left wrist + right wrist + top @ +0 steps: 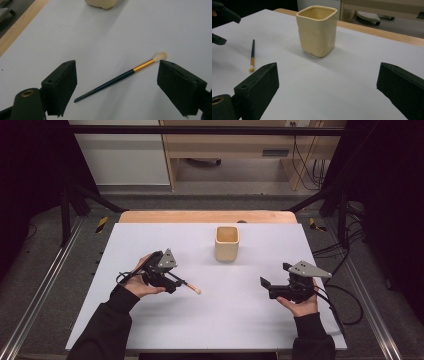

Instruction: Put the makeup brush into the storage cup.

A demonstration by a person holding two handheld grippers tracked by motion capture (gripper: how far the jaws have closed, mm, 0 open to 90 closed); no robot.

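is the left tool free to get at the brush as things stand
Probably yes: the left tool hangs open right over the brush, which lies alone on the white table, the cup well clear of it.

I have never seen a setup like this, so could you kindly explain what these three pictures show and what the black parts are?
There is no robot here: a person at a table holds a hand-operated clamp tool in each hand. The high view looks down from above and shows the left gripper and the right gripper. The other two pictures come from small cameras riding on those tools; the black blocks at the bottom of each are that tool's own two jaws.

On the white surface lie a thin makeup brush, with a dark handle, gold band and pale tip, and a cream square cup standing upright farther back. Both grippers are open and hold nothing. The left one hovers over the brush, jaws on either side, apparently about to grasp it.
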